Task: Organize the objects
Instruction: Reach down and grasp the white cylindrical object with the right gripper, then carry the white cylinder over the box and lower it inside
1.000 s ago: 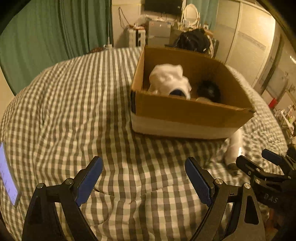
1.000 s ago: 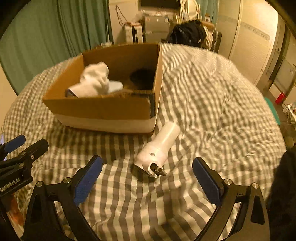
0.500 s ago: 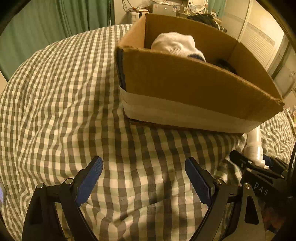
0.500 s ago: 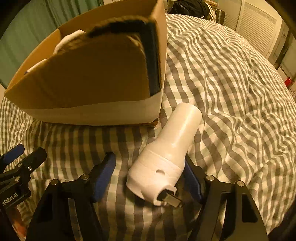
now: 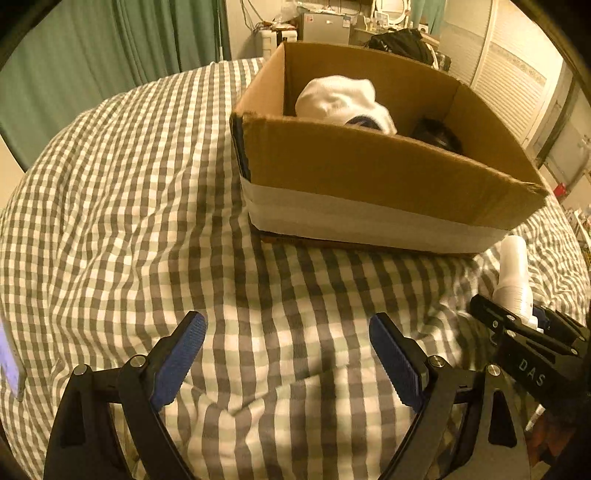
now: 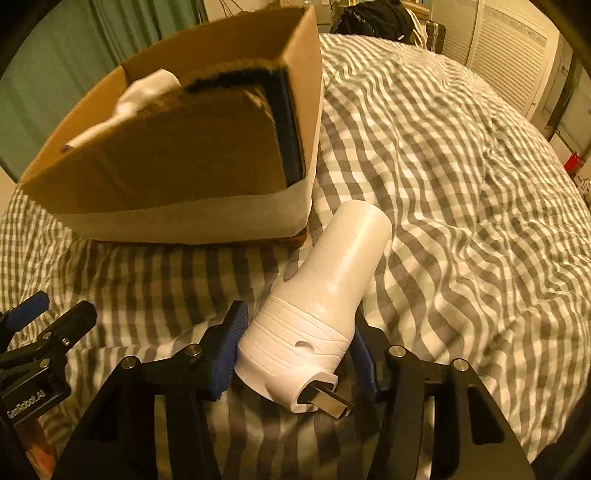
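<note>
A white cylindrical device [image 6: 325, 295] with a metal tab at its near end lies on the checked bed cover, just right of an open cardboard box [image 6: 184, 162]. My right gripper [image 6: 295, 343] is shut on the device's wide ribbed end; it also shows in the left wrist view [image 5: 513, 291]. The box [image 5: 369, 173] holds a white sock bundle [image 5: 343, 99] and a dark object [image 5: 439, 136]. My left gripper [image 5: 286, 347] is open and empty, low over the cover in front of the box.
The checked bed cover [image 5: 129, 192] is rumpled and soft. A lit phone screen [image 5: 7, 365] lies at the far left edge. Green curtains [image 5: 110, 48] and cluttered furniture [image 5: 325, 26] stand behind the bed. White louvred doors [image 6: 513, 48] are at right.
My right gripper has come down around the white device and closed on its wide end. My left gripper drew back a little from the box and stays open.
</note>
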Available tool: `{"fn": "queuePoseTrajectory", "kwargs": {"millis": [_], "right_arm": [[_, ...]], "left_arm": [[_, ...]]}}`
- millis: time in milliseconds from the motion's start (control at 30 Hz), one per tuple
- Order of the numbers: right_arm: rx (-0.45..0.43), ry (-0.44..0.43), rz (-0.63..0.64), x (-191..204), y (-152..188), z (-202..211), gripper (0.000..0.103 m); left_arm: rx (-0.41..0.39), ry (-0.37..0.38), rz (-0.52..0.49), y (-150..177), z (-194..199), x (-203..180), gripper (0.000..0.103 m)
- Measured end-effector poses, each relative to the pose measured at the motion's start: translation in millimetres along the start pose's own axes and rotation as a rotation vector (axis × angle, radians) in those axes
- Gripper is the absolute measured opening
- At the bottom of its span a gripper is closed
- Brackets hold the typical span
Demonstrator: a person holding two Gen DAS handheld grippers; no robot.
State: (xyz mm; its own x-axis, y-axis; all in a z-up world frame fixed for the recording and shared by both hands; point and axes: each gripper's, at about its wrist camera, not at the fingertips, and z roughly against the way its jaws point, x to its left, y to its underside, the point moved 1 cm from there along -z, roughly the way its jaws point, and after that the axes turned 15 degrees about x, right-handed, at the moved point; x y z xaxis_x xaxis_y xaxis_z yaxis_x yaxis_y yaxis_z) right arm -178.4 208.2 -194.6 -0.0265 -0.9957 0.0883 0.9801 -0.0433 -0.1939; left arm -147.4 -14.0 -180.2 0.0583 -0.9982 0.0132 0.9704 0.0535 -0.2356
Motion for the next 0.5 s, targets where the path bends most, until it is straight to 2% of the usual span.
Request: {"fn": "queuePoseTrajectory", "kwargs": {"millis": [200, 367, 500], "right_arm": [[-0.037, -0.02, 0.037, 8, 15, 29, 0.053], [-0.062, -0.017, 0.082, 34, 43, 57, 0.053], [-0.085, -0.02, 0.098, 36, 59, 75, 0.053]], "left_arm": [[-0.031, -0.005, -0.032, 7, 24, -13, 0.093], [-0.059, -0.015, -0.048, 11, 39, -15, 0.093], [-0.079, -0.012, -0.052, 19, 55, -17, 0.093]]}}
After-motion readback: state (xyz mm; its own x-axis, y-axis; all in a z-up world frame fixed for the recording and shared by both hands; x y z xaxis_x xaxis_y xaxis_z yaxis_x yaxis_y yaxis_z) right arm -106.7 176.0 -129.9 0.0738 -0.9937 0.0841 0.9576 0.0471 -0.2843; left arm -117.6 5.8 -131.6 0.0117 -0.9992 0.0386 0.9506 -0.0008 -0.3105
